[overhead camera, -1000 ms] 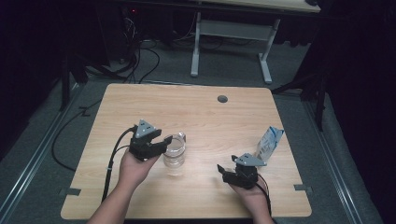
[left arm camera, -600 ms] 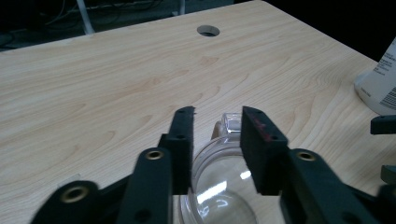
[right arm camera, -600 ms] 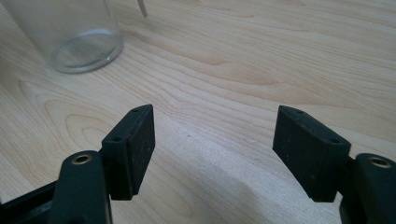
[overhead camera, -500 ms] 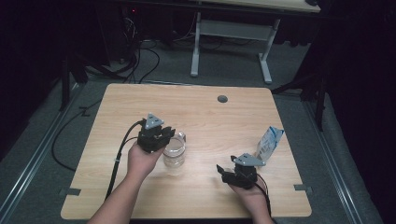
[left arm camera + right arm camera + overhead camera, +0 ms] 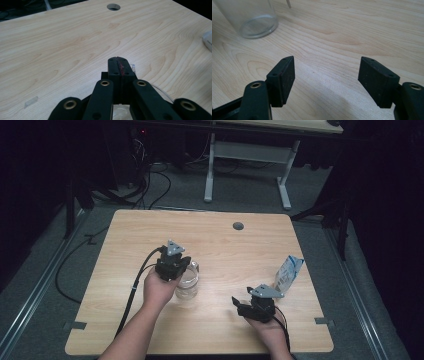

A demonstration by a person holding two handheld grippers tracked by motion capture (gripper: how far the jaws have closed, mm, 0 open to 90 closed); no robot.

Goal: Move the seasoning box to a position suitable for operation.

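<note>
Glass jar [image 5: 187,282] stands near the middle of the wooden table [image 5: 225,250]. Left gripper [image 5: 172,265] sits over its rim, 2 jaws just pressed together, nothing visibly between them. Right gripper [image 5: 247,306] rests apart, jaws wide, near a plastic bag [image 5: 289,270].

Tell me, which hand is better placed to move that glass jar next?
Left, probably. The left gripper sits at the rim of the glass jar, and its fingers have just been closing; whether they pinch the rim is unclear. The right gripper rests apart from it, fingers open, nearer the white pouch.
</note>
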